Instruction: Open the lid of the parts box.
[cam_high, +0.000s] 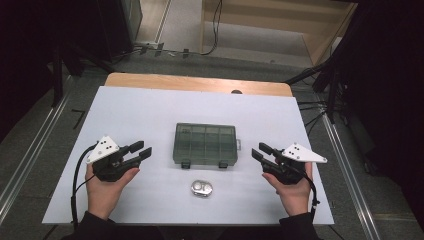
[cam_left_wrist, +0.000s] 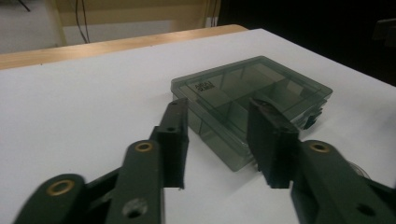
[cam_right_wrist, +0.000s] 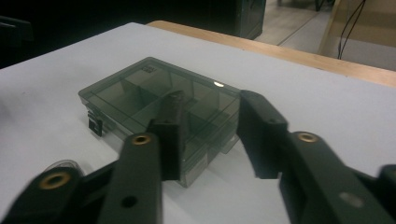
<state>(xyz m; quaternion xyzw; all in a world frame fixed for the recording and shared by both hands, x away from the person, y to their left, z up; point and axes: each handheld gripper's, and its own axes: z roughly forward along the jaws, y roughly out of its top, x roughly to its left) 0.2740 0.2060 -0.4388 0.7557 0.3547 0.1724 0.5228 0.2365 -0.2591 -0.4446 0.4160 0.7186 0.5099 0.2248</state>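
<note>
A closed, smoky green compartment box (cam_high: 205, 145) lies flat in the middle of the white table top (cam_high: 150, 110). Just in front of it rests a small silvery oval object (cam_high: 201, 188). My left gripper (cam_high: 145, 149) hovers left of the box, jaws pointing at it, open with nothing between them. My right gripper (cam_high: 257, 150) mirrors it on the right side, also open and empty. In the left gripper view the box (cam_left_wrist: 261, 88) sits just beyond my left gripper (cam_left_wrist: 217, 105). In the right gripper view the box (cam_right_wrist: 126, 93) lies close ahead of my right gripper (cam_right_wrist: 212, 98).
A wooden table edge (cam_high: 200, 82) shows beyond the white sheet at the far side. Cables (cam_high: 215, 30) run over the floor behind the table, and metal rails (cam_high: 30, 150) flank it left and right. Dark stands rise at both back corners.
</note>
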